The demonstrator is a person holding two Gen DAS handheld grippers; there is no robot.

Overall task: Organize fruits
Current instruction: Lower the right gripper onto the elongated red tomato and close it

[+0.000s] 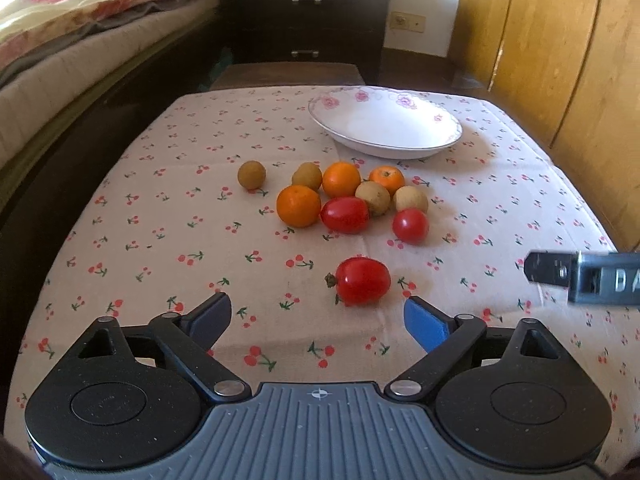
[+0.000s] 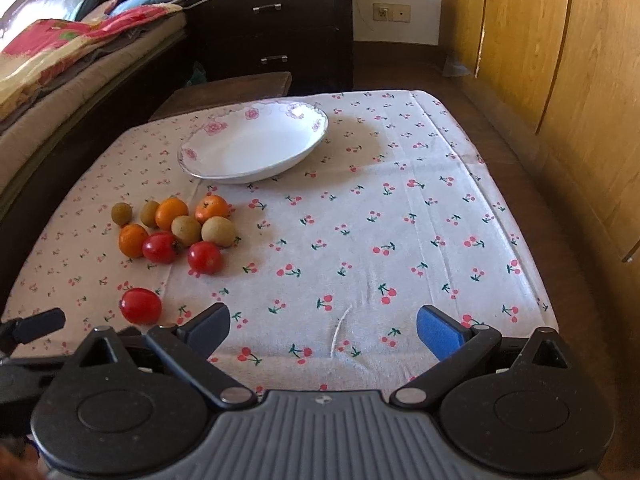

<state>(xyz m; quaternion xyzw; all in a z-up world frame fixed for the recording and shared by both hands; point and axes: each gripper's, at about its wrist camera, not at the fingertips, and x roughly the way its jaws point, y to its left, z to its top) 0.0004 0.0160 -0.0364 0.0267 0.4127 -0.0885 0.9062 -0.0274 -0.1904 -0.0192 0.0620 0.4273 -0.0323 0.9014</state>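
We hold both claws wide, nothing gripped. Left claw (image 1: 318, 322) faces lone tomato (image 1: 362, 281) just ahead; right claw (image 2: 324, 330) over bare cloth. Step, we judge: first pick. Next: advance, close on tomato, carry to empty plate (image 1: 448, 118). Other fruit (image 1: 340, 196) clustered mid-surface (image 1: 160, 200), cherry-print cloth. Bed (image 1: 60, 60) left, drawers (image 1: 306, 20) behind, wood wardrobe (image 1: 560, 60) right.
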